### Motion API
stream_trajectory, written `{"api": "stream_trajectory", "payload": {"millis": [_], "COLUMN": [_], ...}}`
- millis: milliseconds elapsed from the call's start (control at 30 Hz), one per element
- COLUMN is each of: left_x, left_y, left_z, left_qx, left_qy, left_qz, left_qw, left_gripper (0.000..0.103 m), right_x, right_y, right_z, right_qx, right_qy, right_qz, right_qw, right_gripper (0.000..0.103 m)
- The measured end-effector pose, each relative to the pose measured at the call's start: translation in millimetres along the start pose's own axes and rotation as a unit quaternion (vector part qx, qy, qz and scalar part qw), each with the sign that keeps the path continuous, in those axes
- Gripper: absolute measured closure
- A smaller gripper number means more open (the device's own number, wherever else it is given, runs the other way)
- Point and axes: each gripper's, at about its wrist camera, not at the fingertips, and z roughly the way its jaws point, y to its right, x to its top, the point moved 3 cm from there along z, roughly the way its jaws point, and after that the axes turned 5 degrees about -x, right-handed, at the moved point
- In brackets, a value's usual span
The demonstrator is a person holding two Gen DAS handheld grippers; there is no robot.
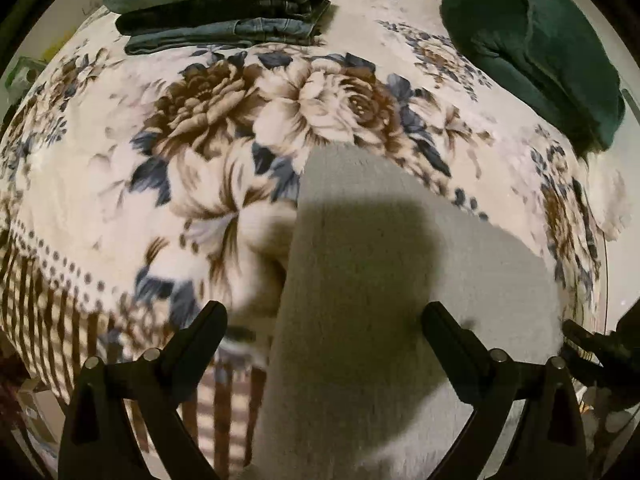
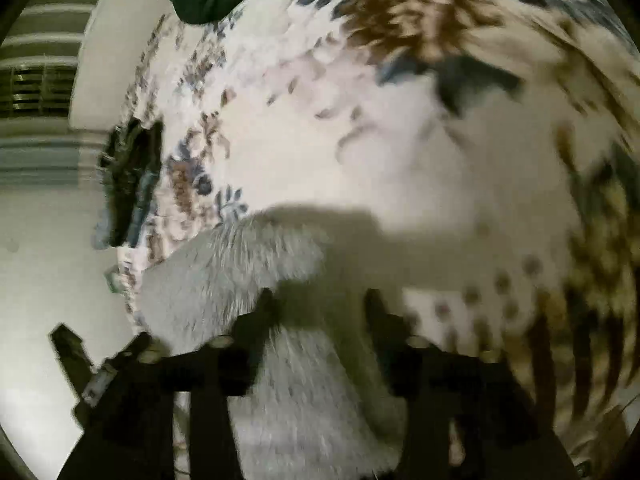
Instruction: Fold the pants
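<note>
The grey pants (image 1: pixel 360 280) lie on the flowered blanket (image 1: pixel 120 200), one leg stretched out over its big brown flowers. The left gripper (image 1: pixel 324 320) has its fingers wide apart over the pants. The right gripper (image 2: pixel 318 300) has its fingers apart astride the grey cloth. Beyond the pants lie folded jeans (image 1: pixel 224 4) and a dark green garment (image 1: pixel 532 44).
</note>
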Motion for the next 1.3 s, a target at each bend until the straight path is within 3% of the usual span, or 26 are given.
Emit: {"api": "stream_trajectory", "payload": {"millis": [67, 167, 200, 233, 400, 533, 600, 667, 733, 833, 967, 1100, 1167, 1200, 1233, 1300], "left_x": [-13, -35, -43, -47, -70, -77, -76, -70, -60, -48, -43, -43, -43, -43, -44, -43], "left_y": [0, -3, -5, -7, -21, -24, -22, -18, -14, -13, -28, -39, -37, -35, -35, -34], "left_z": [-6, -8, -5, -4, 2, 11, 11, 3, -1, 20, 64, 75, 69, 65, 60, 51], "left_qx": [0.001, 0.007, 0.011, 0.013, 0.016, 0.007, 0.004, -0.017, -0.054, -0.118, -0.157, -0.209, -0.228, -0.233, -0.236, -0.251], "left_qy": [-0.001, -0.005, -0.011, -0.015, -0.027, -0.039, -0.041, -0.029, -0.016, -0.03, -0.066, -0.08, -0.071, -0.065, -0.057, -0.048], "left_qz": [0.002, -0.001, -0.004, -0.008, -0.023, -0.022, -0.023, -0.026, -0.033, -0.06, -0.087, -0.108, -0.096, -0.091, -0.088, -0.091], "left_qw": [1.0, 1.0, 0.9999, 0.9998, 0.9992, 0.999, 0.9989, 0.9991, 0.9979, 0.9908, 0.9816, 0.9686, 0.9662, 0.966, 0.9662, 0.9624], "left_gripper": [0.002, 0.002, 0.002, 0.002, 0.002, 0.002, 0.002, 0.002, 0.002, 0.002, 0.003, 0.005, 0.016, 0.032, 0.046, 0.057], "right_x": [-21, -57, -65, -73, -89, -88, -84, -76, -68, -54, -41, -31, -30, -29, -29, -32], "right_y": [13, 38, 43, 47, 40, 40, 41, 37, 26, 18, 11, -6, -14, -21, -27, -32], "right_z": [-13, 1, 7, 14, -4, 5, 22, 28, 24, 37, 88, 122, 123, 126, 130, 135], "right_qx": [0.024, 0.056, 0.055, 0.04, 0.047, -0.021, -0.039, -0.01, 0.073, 0.111, 0.126, 0.135, 0.16, 0.171, 0.171, 0.154], "right_qy": [-0.006, -0.052, -0.059, -0.062, -0.027, -0.033, -0.055, -0.072, -0.061, -0.056, -0.095, -0.114, -0.118, -0.119, -0.119, -0.122], "right_qz": [0.025, 0.086, 0.093, 0.096, 0.103, 0.067, 0.053, 0.053, 0.05, 0.031, 0.008, -0.018, -0.024, -0.029, -0.034, -0.034], "right_qw": [0.999, 0.993, 0.992, 0.993, 0.993, 0.997, 0.996, 0.996, 0.994, 0.992, 0.987, 0.984, 0.98, 0.978, 0.978, 0.98], "right_gripper": [0.042, 0.041, 0.052, 0.073, 0.081, 0.081, 0.073, 0.049, 0.001, 0.0, 0.0, 0.0, 0.0, 0.004, 0.02, 0.05]}}
